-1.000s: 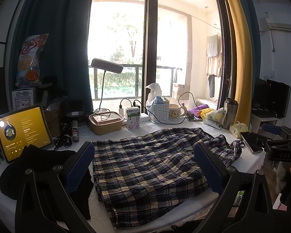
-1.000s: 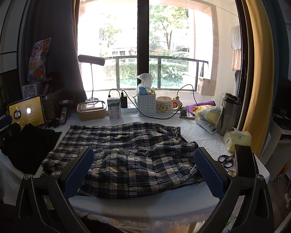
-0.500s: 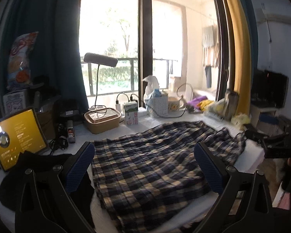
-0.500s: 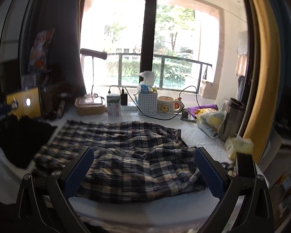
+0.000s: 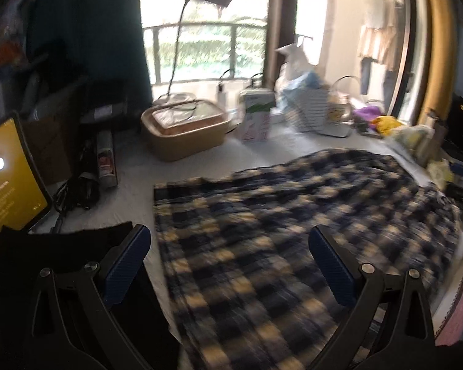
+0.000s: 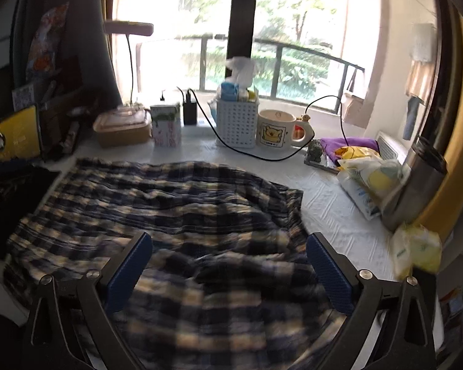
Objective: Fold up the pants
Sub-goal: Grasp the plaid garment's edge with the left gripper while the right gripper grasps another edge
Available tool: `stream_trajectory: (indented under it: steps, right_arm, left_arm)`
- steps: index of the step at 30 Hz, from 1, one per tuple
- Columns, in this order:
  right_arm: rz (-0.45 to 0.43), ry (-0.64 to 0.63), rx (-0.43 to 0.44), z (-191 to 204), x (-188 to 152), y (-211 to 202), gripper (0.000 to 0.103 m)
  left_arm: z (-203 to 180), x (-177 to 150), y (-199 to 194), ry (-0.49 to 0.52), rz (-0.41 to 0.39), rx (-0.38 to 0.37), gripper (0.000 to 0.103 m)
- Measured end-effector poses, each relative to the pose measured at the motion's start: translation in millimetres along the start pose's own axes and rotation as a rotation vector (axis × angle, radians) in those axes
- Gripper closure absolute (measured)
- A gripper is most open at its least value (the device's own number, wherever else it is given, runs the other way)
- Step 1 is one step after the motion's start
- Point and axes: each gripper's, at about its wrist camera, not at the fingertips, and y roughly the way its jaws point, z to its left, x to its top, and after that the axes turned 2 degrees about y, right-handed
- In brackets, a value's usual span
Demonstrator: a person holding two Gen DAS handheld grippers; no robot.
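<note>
Sunlit window glass and a balcony rail back a white table [image 6: 330, 206] crowded along its far edge. Plaid pants [image 6: 176, 209] lie spread over the middle of the table and reach its near edge, rumpled and not yet folded, with ridges of cloth toward the right end. Above their near part, the left gripper [image 5: 230, 262] hangs over the left end, its jaws spread wide and empty; the right gripper [image 6: 228, 263] hangs over the bunched right end, likewise spread and holding nothing. Both views are blurred, so whether the fingers touch cloth I cannot tell. This looks like the approach before the first grasp. Next, each gripper likely needs to drop onto an edge of the fabric and pinch it. A dark garment [image 5: 61, 246] lies just beside the pants at the left edge, and a mug [image 6: 276, 128] and white basket [image 6: 237, 121] stand at the far edge, well clear.
</note>
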Motion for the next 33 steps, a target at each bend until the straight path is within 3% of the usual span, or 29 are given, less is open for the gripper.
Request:
stream_trajectory:
  steps: [4,9,14,19,22,24,25,26,27,28,33]
  right_arm:
    - [0.042,-0.004,-0.016,-28,24,32,0.003]
    - [0.122,-0.045,-0.033,-44,46,81,0.004]
    - [0.21,-0.017,0.012,-66,58,135,0.012]
    - [0.346,0.005,0.068,-80,53,190,0.014]
    - [0.4,-0.036,0.101,-79,49,206,0.017]
    - [0.436,-0.075,0.147,-72,46,213,0.018]
    - [0.427,-0.091,0.152,-69,46,214,0.024]
    - [0.41,-0.107,0.172,-66,47,212,0.037]
    - [0.4,-0.126,0.193,-62,48,209,0.059]
    - [0.392,-0.145,0.189,-59,50,206,0.07]
    - [0.277,-0.161,0.077,-64,67,191,0.075]
  left_arm:
    - [21,18,41,-0.023,0.07,0.02,0.002]
    - [33,24,93,0.02,0.15,0.049,0.002]
    - [40,26,131,0.03,0.254,0.043,0.003]
    - [34,26,145,0.084,0.263,0.022,0.033]
    - [25,25,144,0.128,0.242,-0.019,0.062]
    - [18,27,145,0.147,0.238,-0.041,0.089]
    - [13,27,146,0.155,0.238,-0.056,0.095]
    - [9,29,149,0.164,0.238,-0.048,0.098]
    - [5,31,151,0.18,0.232,-0.026,0.1]
    - [2,32,151,0.191,0.217,-0.007,0.1]
    - [0,63,143,0.2,0.103,0.051,0.1]
